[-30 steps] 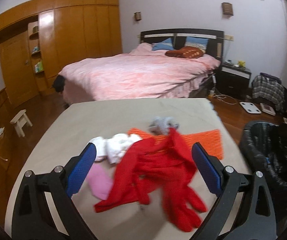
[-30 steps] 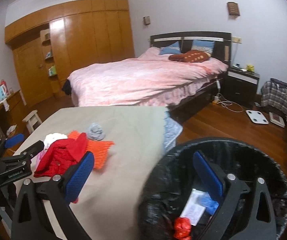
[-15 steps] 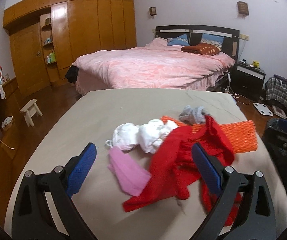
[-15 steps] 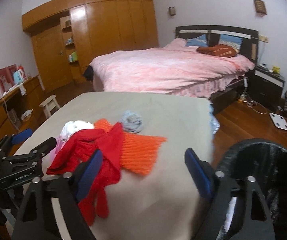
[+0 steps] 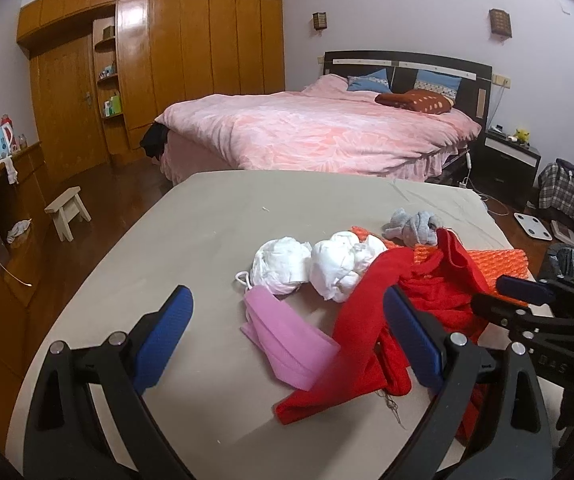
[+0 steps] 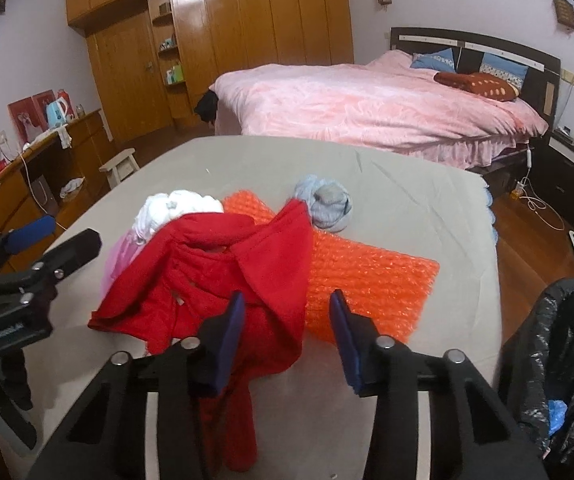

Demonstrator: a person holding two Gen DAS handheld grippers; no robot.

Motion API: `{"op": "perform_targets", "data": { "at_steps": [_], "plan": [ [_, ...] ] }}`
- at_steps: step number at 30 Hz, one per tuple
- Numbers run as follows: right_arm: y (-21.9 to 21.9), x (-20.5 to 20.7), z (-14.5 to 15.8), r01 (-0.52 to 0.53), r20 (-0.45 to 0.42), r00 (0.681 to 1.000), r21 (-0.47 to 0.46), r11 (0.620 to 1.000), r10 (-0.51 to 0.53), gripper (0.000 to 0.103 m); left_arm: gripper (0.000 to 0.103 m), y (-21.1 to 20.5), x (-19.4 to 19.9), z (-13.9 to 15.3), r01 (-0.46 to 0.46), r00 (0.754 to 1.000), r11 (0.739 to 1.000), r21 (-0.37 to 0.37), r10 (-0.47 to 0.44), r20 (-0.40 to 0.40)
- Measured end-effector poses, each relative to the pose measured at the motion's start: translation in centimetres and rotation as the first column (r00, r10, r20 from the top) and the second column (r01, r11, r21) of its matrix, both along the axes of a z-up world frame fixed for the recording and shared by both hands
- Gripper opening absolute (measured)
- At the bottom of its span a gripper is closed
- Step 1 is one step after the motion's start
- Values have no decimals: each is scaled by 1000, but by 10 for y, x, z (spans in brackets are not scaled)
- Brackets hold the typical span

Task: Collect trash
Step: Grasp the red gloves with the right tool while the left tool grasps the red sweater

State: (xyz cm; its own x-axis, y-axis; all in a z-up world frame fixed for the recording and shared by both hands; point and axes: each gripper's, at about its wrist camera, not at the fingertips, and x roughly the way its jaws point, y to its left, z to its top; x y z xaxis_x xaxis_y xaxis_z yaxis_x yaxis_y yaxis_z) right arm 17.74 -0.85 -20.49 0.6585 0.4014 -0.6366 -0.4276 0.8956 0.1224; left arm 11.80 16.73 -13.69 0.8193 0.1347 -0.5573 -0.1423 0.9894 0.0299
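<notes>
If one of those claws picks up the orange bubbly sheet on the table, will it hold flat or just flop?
The orange bubble wrap sheet would probably droop from wherever it is pinched, since it looks thin. It is likely very light. The red garment overlaps one end, so it may drag along.

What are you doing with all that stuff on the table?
A person is picking up trash with a gripper in each hand. The right gripper hangs over the red cloth and orange bubble wrap, its jaws closing with nothing pinched yet. The left gripper is open above the pink mask, holding nothing. White crumpled paper and a grey wad wait on the table. The black-bagged bin stands beside it.
</notes>
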Motion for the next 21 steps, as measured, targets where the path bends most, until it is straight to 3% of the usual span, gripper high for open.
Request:
{"op": "perform_targets", "data": {
  "at_steps": [5,7,10,17,20,21],
  "plan": [
    [-3,3,-4,-15,-26,1000,8,1000,15,12,93,-7,1,-4,18,1000,1000,-5,-18,-7],
    [-4,2,-2,-27,-22,999,11,1000,27,5,86,-10,1,-6,29,1000,1000,-8,-29,-11],
    [-9,-2,5,-38,-12,999,35,999,38,5,74,-16,5,-12,55,998,998,-15,-55,-38],
    [-28,-9,25,-24,15,1000,89,996,23,5,59,-34,13,-25,112,990,994,-15,-113,-82],
    [-35,-9,29,-11,16,1000,109,994,9,5,38,-39,19,-31,130,984,991,-3,-130,-120],
    [-36,-7,30,-8,18,1000,110,994,6,5,25,-40,21,-33,134,982,991,-3,-133,-131]
  ]
}}
